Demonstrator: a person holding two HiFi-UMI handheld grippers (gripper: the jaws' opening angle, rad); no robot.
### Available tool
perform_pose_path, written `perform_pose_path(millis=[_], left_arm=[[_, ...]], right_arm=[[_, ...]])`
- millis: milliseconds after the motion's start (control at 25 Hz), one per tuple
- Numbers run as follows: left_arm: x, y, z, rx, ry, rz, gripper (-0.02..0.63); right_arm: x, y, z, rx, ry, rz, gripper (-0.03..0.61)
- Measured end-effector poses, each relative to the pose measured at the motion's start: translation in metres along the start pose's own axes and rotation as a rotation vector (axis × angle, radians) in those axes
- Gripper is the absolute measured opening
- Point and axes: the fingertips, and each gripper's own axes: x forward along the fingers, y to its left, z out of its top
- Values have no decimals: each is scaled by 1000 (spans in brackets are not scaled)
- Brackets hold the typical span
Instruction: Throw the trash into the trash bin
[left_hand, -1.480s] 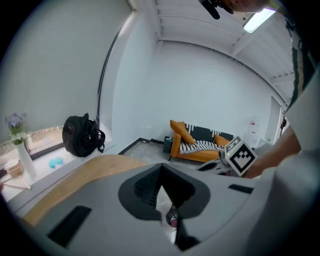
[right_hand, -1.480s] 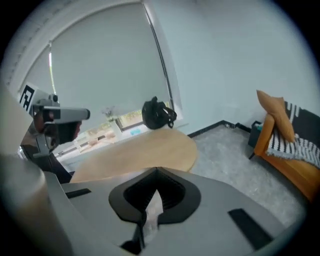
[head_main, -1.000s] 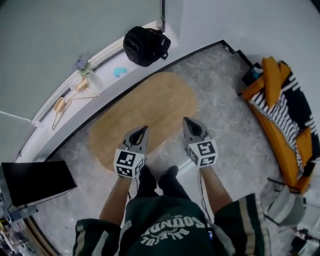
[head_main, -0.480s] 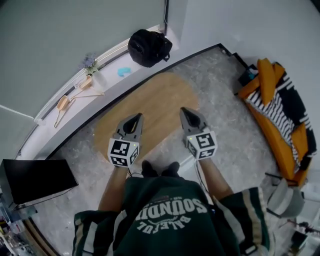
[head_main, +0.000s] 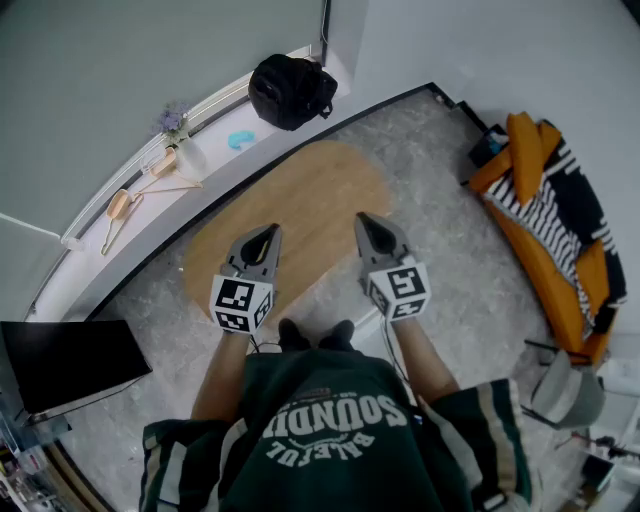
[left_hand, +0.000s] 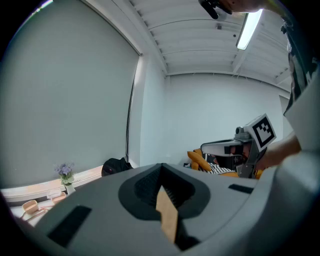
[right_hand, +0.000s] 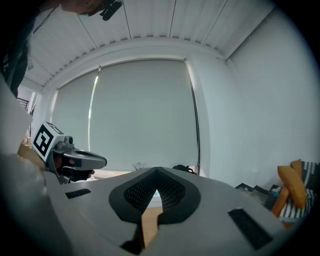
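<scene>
Both grippers sit higher and larger in the head view than a second ago, lifted toward the camera, and they now hang over the near edge of the oval wooden table (head_main: 300, 195) at the frame's centre. The left gripper (head_main: 268, 232) is clenched with its tips meeting. Its own view shows only a sliver of tabletop through the slot below the tips, nothing pinched. The right gripper (head_main: 361, 218) is clenched too and equally empty.

No trash shows in any view, and neither does a trash bin. The tabletop looks bare. On the pale ledge (head_main: 215, 150) running across the upper left lie wooden hangers (head_main: 130, 200), a small vase of purple flowers (head_main: 172, 128), a small turquoise object (head_main: 238, 140) and a black backpack (head_main: 290, 90) — whether the turquoise piece counts as rubbish cannot be told at this size. An orange and striped sofa (head_main: 560, 235) fills the right edge, and a dark screen (head_main: 70, 365) sits at lower left.

With the item unseen, its handling is only a guess. Household litter is probably light and easily crushed, perhaps crinkly or slick, so a pinch across a firm edge or fold should serve better than a squeeze on the middle. Relative to the jaws, the trash is simply out of frame. Both grippers point outward, nearly level, toward the far ledge, so it likely has to be found first — the jaws would have to part before any pickup.
</scene>
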Motion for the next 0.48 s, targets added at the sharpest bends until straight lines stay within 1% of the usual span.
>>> perform_pose_path(millis=[480], left_arm=[[-6,-4,-1,-5,1,-1,0]], right_arm=[[-5,7,6,3,-6,1,-2]])
